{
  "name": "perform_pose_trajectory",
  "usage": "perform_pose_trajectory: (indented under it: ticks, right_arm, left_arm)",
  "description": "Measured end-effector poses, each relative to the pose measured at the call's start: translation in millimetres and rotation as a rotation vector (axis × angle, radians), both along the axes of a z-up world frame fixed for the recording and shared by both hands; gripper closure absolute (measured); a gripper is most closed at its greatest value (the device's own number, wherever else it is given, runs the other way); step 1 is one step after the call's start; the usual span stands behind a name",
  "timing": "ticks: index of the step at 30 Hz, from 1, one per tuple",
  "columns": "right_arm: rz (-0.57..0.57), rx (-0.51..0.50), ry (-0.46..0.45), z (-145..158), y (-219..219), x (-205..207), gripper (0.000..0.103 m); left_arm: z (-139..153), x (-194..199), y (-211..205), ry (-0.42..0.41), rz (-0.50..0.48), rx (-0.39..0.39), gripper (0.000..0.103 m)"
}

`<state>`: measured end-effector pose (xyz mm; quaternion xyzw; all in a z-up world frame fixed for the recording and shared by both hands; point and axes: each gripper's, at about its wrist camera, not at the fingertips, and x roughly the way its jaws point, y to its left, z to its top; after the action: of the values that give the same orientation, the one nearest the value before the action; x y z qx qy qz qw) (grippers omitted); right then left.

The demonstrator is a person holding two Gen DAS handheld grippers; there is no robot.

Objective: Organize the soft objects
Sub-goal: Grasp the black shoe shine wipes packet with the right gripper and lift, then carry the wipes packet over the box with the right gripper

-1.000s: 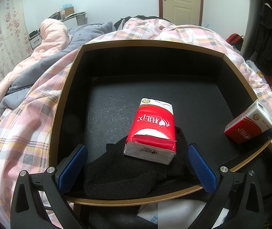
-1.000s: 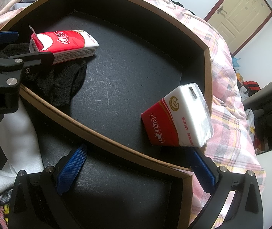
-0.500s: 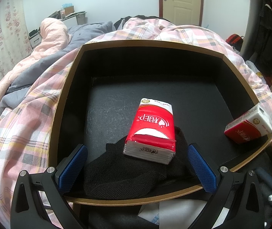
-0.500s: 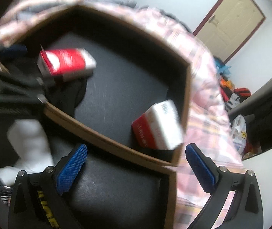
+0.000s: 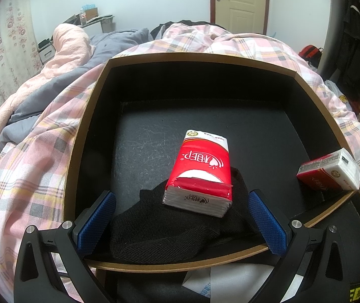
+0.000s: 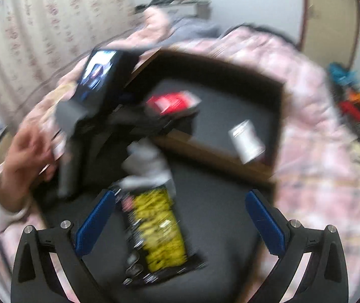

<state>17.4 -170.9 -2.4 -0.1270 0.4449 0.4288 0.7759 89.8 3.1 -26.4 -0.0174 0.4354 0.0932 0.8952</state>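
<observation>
A red tissue pack [image 5: 200,174] lies on a black sock [image 5: 170,224] in the black tray [image 5: 205,60] on the bed. My left gripper [image 5: 181,221] hangs open over the tray's near rim, its blue pads either side of the sock and pack, touching neither. A second tissue pack [image 5: 330,173] leans in the tray's right corner. The right wrist view is blurred: my right gripper [image 6: 180,223] is open and empty above a yellow-and-black packet [image 6: 158,229] and a white cloth [image 6: 146,166] in the near compartment, with both packs [image 6: 172,102] [image 6: 247,139] farther off.
A pink plaid quilt [image 5: 41,151] surrounds the tray. A grey blanket and a pink one are heaped at the far left. A hand [image 6: 26,156] holds the left gripper's handle [image 6: 66,156] at the left. A door [image 5: 238,2] stands at the back.
My right gripper has let go of the second tissue pack, pulled back and swung left over the near compartment. The pack now rests in the tray's right corner. My left gripper has stayed still.
</observation>
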Motion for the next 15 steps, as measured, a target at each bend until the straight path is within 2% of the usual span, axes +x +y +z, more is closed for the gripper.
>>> perform_pose_trajectory:
  ticks: [4, 7, 10, 12, 14, 15]
  right_arm:
    - [0.093, 0.008, 0.058, -9.0, 12.8, -10.2, 0.001]
    - [0.118, 0.008, 0.086, -11.6, 9.9, -9.4, 0.001]
    - [0.129, -0.033, 0.145, -28.4, 13.0, -2.8, 0.003]
    - [0.130, -0.046, 0.154, -31.8, 16.3, -1.7, 0.014]
    - [0.118, -0.060, 0.133, -30.5, 17.6, -3.3, 0.033]
    - [0.106, -0.075, 0.118, -30.8, 18.8, -3.5, 0.039]
  left_arm:
    - [0.8, 0.0, -0.1, -0.001, 0.000, 0.000, 0.000]
    - [1.0, -0.2, 0.2, -0.002, 0.001, 0.000, 0.000]
    - [2.3, -0.1, -0.8, -0.005, 0.000, 0.002, 0.000]
    - [3.0, -0.5, -0.7, -0.005, 0.001, 0.001, 0.000]
    - [3.0, -0.6, -0.8, -0.005, 0.001, 0.001, 0.000]
    - [2.9, -0.6, -1.1, -0.005, 0.001, 0.001, 0.000]
